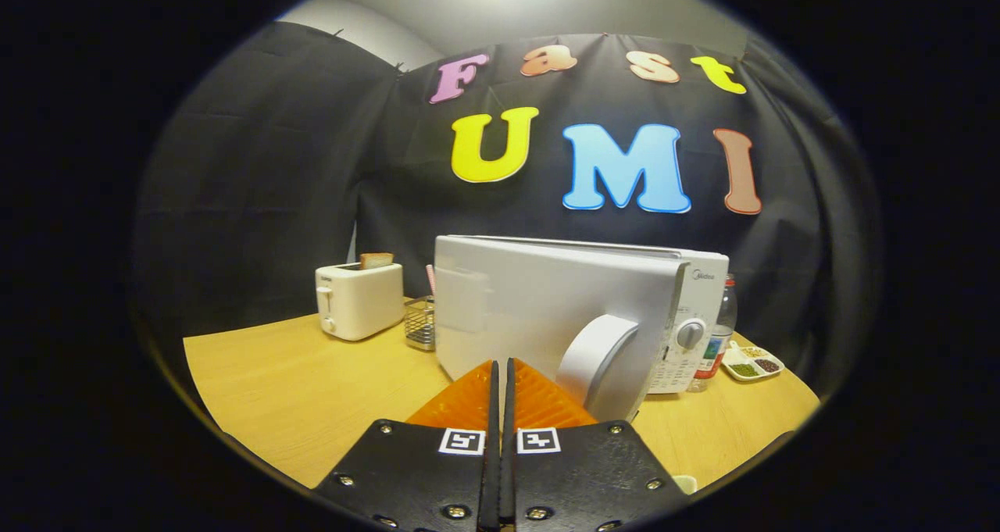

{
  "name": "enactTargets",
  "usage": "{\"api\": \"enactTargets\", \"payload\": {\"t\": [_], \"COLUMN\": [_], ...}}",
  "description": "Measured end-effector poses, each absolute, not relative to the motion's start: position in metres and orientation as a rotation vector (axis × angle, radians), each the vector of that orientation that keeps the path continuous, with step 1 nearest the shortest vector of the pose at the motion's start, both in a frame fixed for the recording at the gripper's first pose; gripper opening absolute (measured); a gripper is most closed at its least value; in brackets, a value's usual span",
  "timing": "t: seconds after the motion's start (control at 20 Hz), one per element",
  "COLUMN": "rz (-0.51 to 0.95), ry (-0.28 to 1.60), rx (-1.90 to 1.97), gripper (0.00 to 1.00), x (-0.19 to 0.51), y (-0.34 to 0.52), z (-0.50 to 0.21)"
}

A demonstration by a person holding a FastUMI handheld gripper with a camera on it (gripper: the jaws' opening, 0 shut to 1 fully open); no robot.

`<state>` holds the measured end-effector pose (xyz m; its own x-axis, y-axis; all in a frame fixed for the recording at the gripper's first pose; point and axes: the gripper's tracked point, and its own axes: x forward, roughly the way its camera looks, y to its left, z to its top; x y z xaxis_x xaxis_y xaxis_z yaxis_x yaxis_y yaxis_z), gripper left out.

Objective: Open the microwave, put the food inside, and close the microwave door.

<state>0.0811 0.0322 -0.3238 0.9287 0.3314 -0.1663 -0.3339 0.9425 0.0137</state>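
White microwave (pixel 562 313) sits just ahead of the fingers with its door (pixel 539 305) swung partway open, so I'd guess closing is what's left; can't see any food from here. Gripper (pixel 501 376) fingers are pressed together, holding nothing.

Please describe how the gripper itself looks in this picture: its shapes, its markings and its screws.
The gripper has two wedge-shaped fingers with ribbed surfaces, pressed together with nothing between them. Each finger sits on a flat black plate fixed with shiny round screws. Each plate carries one small square black-and-white marker near the inner edge.
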Motion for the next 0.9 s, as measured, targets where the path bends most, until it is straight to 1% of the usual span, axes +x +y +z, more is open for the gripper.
{"api": "enactTargets", "payload": {"t": [0.3,0.9], "rz": [0.198,0.039], "ry": [0.197,0.221], "rx": [0.006,0.016], "gripper": [0.01,0.01], "x": [0.141,0.237], "y": [-0.010,-0.039], "z": [-0.335,-0.350]}}
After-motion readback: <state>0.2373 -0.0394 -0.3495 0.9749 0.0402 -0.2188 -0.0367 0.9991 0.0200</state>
